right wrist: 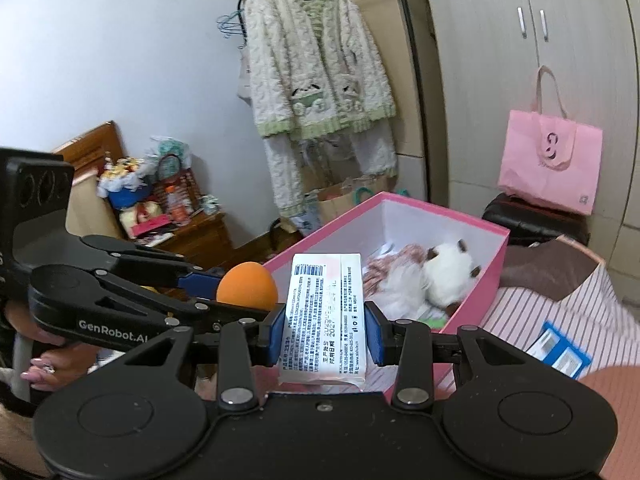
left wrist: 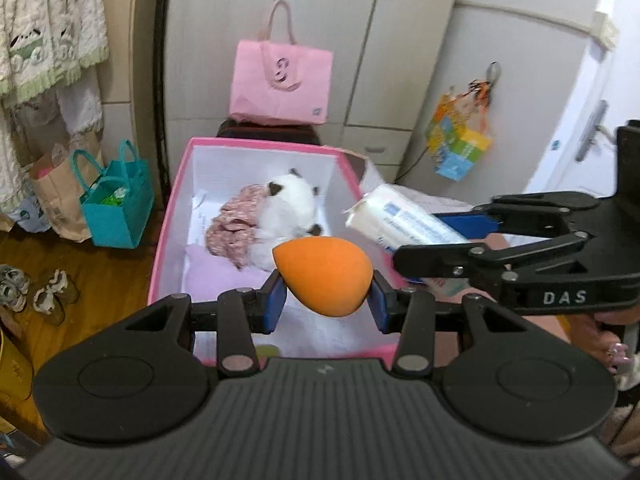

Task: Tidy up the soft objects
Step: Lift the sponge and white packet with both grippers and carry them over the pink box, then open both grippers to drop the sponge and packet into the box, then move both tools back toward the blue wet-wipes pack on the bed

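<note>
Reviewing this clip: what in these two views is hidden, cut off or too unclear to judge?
- Floor of the pink box: left wrist view, partly covered by the plush toy, floral cloth and orange sponge.
- Tissue pack print: right wrist view, too small to read.
- Blue-and-white item on the striped cloth: blurred, unidentifiable.
- Teal bag contents: left wrist view, too small.

Soft, even daylight fills the room; shadows are faint. Fisheye bends the wardrobe point(left wrist: 320, 40) edges, and the near corners go dark.
</note>
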`<state>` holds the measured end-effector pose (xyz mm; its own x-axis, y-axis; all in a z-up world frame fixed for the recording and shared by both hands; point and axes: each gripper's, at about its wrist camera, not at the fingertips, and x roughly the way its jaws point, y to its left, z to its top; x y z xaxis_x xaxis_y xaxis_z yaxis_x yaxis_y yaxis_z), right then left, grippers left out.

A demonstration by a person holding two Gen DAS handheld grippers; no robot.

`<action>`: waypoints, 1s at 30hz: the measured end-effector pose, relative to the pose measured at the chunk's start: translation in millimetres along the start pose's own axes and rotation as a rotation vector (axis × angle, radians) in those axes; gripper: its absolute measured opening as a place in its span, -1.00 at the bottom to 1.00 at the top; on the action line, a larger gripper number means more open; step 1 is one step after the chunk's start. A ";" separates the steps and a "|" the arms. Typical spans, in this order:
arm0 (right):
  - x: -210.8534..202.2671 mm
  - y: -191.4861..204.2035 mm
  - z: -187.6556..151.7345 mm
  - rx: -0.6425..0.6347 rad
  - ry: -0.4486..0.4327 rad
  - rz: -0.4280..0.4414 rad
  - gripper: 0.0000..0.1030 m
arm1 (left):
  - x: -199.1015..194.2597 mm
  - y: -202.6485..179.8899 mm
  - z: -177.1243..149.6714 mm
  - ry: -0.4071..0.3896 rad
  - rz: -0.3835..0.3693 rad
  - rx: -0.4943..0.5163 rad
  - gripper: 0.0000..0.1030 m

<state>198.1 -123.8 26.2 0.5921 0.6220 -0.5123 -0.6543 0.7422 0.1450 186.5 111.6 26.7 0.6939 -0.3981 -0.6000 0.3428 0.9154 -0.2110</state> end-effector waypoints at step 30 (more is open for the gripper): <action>42.0 -30.7 -0.2 -0.066 0.057 0.007 -0.02 | 40.8 25.0 -4.8 0.057 0.062 -0.017 0.24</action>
<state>243.0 -120.6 0.1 0.5611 0.6103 -0.5591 -0.6887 0.7190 0.0935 220.2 118.5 -6.8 0.6762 -0.3369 -0.6552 0.2887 0.9394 -0.1851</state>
